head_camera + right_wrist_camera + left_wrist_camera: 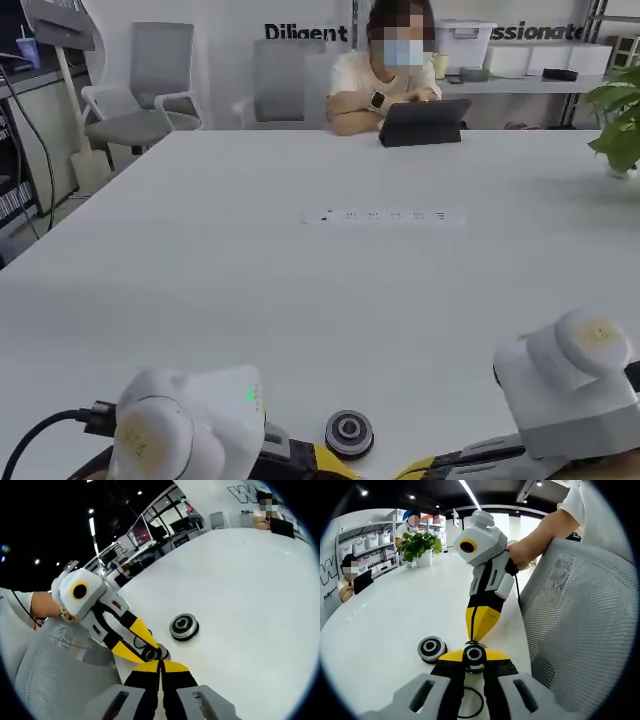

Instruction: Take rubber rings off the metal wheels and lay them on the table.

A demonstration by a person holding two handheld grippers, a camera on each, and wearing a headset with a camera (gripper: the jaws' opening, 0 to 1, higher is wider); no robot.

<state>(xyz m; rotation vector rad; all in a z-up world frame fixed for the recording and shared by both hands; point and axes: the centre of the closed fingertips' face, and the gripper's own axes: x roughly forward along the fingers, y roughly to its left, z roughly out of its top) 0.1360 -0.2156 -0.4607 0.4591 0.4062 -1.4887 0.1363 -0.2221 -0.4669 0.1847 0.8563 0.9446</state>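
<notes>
My left gripper (474, 653) is shut on a small metal wheel (474, 657) held just above the white table (380, 630). My right gripper (480, 636) comes in from above, shut, with its yellow tips against that wheel's rim. I cannot tell whether the tips pinch its rubber ring. In the right gripper view, my right gripper (161, 663) meets the held wheel (152, 653) in my left gripper (149, 649). A second wheel (349, 432) (431, 648) (184, 626) lies flat on the table beside them. A loose black rubber ring (481, 702) lies under my left jaws.
A white power strip (385, 216) lies mid-table. At the far side sits a person (385, 85) with a tablet (420, 122). A potted plant (620, 120) stands at the right edge. A grey mesh chair back (580, 620) is close behind the grippers.
</notes>
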